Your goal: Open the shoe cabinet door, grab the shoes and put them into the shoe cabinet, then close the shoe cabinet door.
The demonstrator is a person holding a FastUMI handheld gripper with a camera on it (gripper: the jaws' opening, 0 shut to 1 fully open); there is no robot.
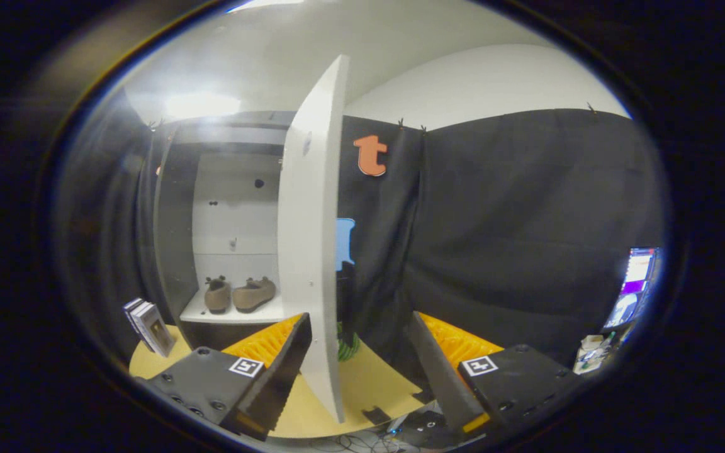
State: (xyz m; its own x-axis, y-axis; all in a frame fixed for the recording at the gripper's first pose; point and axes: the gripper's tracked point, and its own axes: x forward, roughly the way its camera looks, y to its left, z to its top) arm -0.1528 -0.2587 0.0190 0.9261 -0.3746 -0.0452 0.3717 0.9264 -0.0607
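Note:
The shoe cabinet (174, 207) stands ahead to the left with its white door (309, 220) swung wide open, edge-on to me. Two brown shoes (240, 294) sit side by side on the white bottom shelf (236, 314) inside. My gripper (359, 321) is open. The door's lower edge stands between the fingers, right beside the left fingertip (299, 330). I cannot tell whether they touch. The right fingertip (422, 330) is well apart from the door. The shoes lie beyond the left finger, inside the cabinet.
The cabinet rests on a round tan table (369, 377). A few books (148, 326) lean at the cabinet's left. A green coiled thing (348, 346) lies behind the door. A lit screen (639, 283) and some clutter (592, 352) are far right.

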